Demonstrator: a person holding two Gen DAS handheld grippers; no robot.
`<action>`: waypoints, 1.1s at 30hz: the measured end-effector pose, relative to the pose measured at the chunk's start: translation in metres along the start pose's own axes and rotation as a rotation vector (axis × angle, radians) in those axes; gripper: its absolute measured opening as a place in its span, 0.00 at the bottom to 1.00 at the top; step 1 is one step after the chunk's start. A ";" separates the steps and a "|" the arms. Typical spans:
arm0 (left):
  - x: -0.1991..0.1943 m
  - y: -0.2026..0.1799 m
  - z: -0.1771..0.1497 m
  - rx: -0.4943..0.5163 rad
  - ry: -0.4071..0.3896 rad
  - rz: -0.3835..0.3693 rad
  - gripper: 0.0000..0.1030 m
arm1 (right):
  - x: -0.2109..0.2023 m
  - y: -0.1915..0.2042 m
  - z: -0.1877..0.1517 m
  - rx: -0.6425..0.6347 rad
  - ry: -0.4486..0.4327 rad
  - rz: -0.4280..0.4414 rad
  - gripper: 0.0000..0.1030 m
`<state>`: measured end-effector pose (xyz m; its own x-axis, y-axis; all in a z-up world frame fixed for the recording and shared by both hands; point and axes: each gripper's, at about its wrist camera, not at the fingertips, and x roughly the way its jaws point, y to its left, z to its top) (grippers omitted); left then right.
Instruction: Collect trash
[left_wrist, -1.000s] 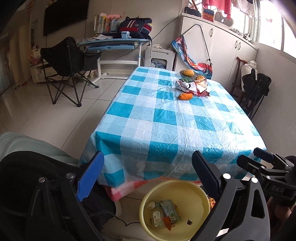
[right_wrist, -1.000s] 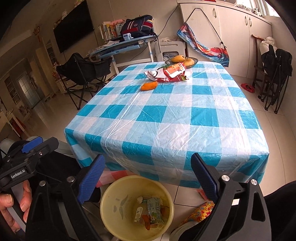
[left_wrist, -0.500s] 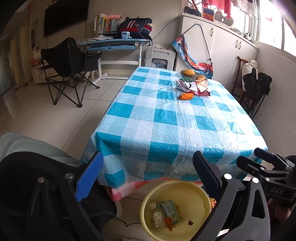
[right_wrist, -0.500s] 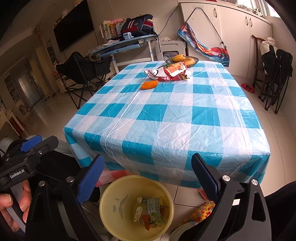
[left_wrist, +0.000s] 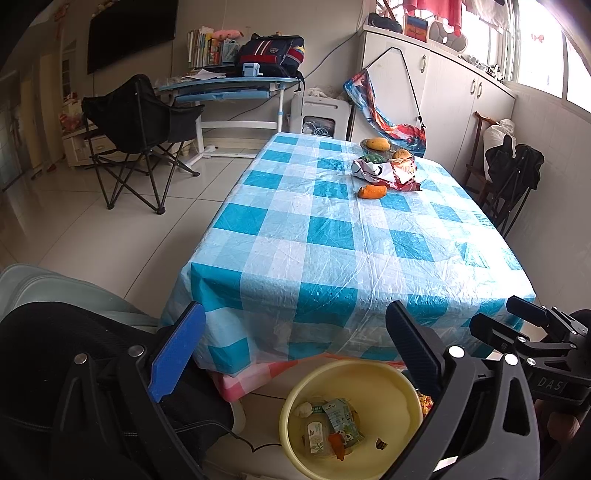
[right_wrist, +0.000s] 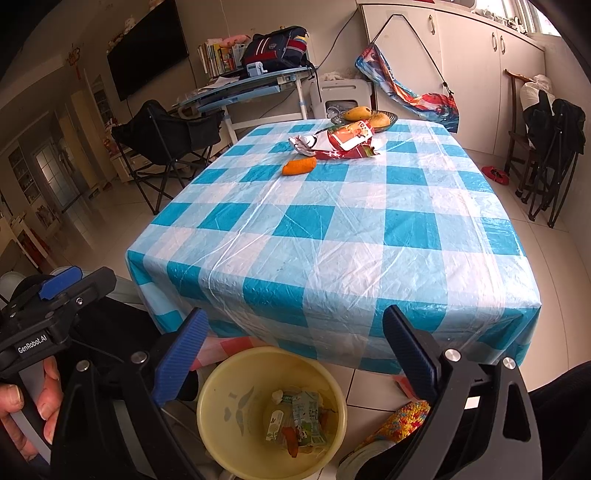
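The trash left to collect, a crumpled red snack bag (right_wrist: 347, 142) and an orange scrap (right_wrist: 299, 166) just beside it, lies at the far end of the tabletop (right_wrist: 332, 229), near a fruit bowl (right_wrist: 365, 117). The step seems to be between two pickups: both the left gripper (left_wrist: 295, 354) and the right gripper (right_wrist: 291, 350) have their fingers wide apart and empty, above the yellow bin (right_wrist: 225, 402) on the floor. The bin holds some small wrappers and an orange piece. The next move probably needs a long reach across the tabletop.
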<state>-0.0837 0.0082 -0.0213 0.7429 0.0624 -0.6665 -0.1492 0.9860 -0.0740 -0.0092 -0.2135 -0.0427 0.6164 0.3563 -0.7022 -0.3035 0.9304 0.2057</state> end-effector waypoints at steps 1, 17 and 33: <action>0.000 0.000 0.000 0.000 0.000 0.000 0.92 | 0.000 0.000 0.000 0.000 0.000 0.000 0.89; 0.001 0.000 0.000 0.001 0.001 0.001 0.93 | 0.002 0.001 -0.001 -0.007 0.005 -0.002 0.89; 0.002 -0.001 0.000 0.001 0.003 0.002 0.93 | 0.005 0.005 -0.002 -0.026 0.015 -0.004 0.89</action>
<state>-0.0823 0.0075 -0.0228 0.7408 0.0643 -0.6686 -0.1502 0.9861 -0.0716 -0.0090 -0.2076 -0.0467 0.6066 0.3507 -0.7135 -0.3200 0.9292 0.1847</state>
